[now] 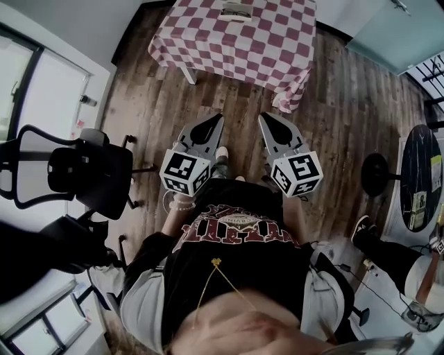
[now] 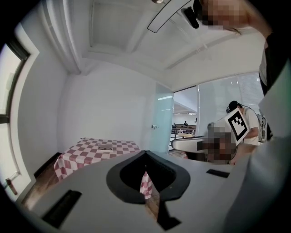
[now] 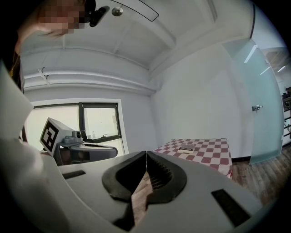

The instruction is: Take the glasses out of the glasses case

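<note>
The glasses case (image 1: 237, 10) lies on the far side of a table under a red-and-white checked cloth (image 1: 236, 41), with dark-framed glasses on it. It shows small in the left gripper view (image 2: 105, 148) and in the right gripper view (image 3: 185, 147). Both grippers are held close to the person's body, over the wooden floor and well short of the table. My left gripper (image 1: 216, 121) is shut with nothing in it, its tips meeting (image 2: 145, 153). My right gripper (image 1: 265, 118) is likewise shut and empty (image 3: 146, 153).
A black office chair (image 1: 90, 173) stands close on the left. At the right are a round dark table (image 1: 420, 177) and another person's shoe (image 1: 362, 227). A frosted glass door (image 3: 263, 100) stands beyond the checked table. Wooden floor (image 1: 139, 104) lies between me and the table.
</note>
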Demonstrator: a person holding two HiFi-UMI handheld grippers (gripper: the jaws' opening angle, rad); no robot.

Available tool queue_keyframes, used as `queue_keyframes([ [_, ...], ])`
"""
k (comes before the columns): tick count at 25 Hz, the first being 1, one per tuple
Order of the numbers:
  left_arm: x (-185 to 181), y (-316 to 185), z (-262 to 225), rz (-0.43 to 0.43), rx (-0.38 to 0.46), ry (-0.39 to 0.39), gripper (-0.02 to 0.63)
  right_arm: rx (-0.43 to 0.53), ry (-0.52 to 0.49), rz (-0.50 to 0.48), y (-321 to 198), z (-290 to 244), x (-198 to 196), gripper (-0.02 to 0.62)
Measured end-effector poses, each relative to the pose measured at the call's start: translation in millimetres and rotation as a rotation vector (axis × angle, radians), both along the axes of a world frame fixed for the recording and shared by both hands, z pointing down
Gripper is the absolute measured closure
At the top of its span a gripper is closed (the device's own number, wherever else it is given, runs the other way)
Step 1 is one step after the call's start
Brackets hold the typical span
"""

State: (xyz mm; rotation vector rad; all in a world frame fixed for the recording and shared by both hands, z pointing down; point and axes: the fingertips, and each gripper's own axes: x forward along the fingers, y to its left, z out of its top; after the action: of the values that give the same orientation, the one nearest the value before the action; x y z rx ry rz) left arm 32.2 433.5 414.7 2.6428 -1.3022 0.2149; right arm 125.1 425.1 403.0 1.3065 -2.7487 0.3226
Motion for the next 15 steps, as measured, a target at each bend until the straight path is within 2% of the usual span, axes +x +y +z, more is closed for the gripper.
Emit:
queue_keyframes([
  [10,-8.4,-67.8,-6.3,0.094,-0.019,0.008,0.607,0.011,0.024,0.008,-63.0,-5.1,-23.4,0.575],
  [15,-16.4,-97.2,-8.2,0.124,0.005,0.011,0.607,0.008,0.041,0.025,-90.4,-4.3,-34.2,0.575],
])
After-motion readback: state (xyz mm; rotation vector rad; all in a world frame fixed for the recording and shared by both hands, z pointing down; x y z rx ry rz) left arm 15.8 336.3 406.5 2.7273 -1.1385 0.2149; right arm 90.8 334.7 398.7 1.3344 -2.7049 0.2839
